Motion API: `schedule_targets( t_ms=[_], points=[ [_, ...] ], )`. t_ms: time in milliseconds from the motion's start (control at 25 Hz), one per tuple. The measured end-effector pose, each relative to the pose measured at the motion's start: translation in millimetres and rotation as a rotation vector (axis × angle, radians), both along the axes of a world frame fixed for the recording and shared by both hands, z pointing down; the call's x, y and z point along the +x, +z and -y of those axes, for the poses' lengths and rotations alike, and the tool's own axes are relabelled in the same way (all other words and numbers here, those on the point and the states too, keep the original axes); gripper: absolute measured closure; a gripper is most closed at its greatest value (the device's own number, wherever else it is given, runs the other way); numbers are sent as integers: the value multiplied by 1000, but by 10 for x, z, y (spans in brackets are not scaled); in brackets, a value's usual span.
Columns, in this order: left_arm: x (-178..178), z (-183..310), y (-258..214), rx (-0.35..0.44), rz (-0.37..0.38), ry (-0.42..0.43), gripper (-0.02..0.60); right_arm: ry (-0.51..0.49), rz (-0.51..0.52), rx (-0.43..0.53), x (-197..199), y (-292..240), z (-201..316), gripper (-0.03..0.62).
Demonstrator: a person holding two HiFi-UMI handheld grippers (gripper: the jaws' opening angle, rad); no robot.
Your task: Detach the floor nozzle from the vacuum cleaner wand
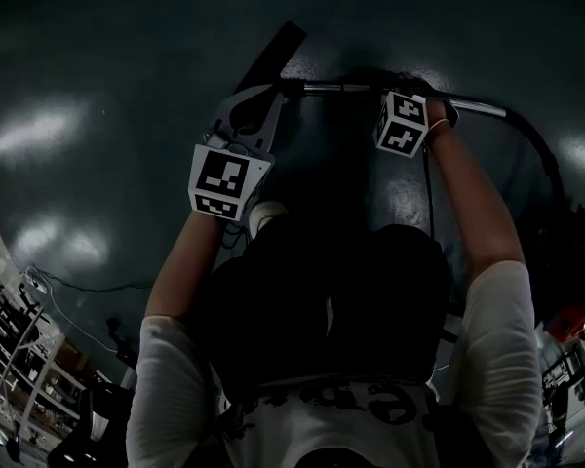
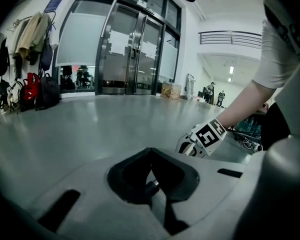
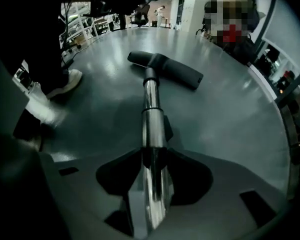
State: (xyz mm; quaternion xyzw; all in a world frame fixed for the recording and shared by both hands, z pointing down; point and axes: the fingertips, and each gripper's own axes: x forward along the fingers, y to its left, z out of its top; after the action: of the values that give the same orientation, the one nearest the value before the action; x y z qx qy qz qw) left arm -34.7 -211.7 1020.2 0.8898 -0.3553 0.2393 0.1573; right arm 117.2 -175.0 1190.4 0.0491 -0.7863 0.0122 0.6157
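The chrome wand (image 1: 341, 89) lies on the dark floor, and its far-left end joins the black floor nozzle (image 1: 273, 52). In the right gripper view the wand (image 3: 151, 114) runs from between my jaws up to the nozzle (image 3: 166, 67). My right gripper (image 1: 414, 90) points down over the wand, open, with a finger close on each side of the tube (image 3: 152, 184). My left gripper (image 1: 276, 96) hangs just short of the joint between wand and nozzle. It is shut (image 2: 153, 183) with nothing in it, and looks across the floor at the right gripper's marker cube (image 2: 210, 134).
A black hose (image 1: 543, 149) curves away from the wand's right end. The person's shoe (image 1: 264, 214) stands close behind the left gripper. A red object (image 1: 577, 318) sits at the right, shelving (image 1: 19, 349) at the lower left. Glass doors (image 2: 132, 49) and hung coats (image 2: 30, 34) lie far off.
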Motion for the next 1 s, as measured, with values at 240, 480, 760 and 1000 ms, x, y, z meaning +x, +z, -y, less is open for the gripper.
schedule_targets(
  t_ms=[240, 480, 760, 1000],
  points=[
    [-19, -33, 52, -15, 24, 21, 578, -89, -117, -30, 63, 255, -3, 442],
    [-240, -100, 181, -46, 49, 3, 578, -133, -162, -99, -21, 297, 28, 428],
    [-361, -30, 154, -32, 54, -49, 578, -40, -47, -26, 75, 211, 12, 430],
    [-585, 148, -199, -7, 51, -151, 578, -1, 39, 32, -28, -332, -12, 430]
  ],
)
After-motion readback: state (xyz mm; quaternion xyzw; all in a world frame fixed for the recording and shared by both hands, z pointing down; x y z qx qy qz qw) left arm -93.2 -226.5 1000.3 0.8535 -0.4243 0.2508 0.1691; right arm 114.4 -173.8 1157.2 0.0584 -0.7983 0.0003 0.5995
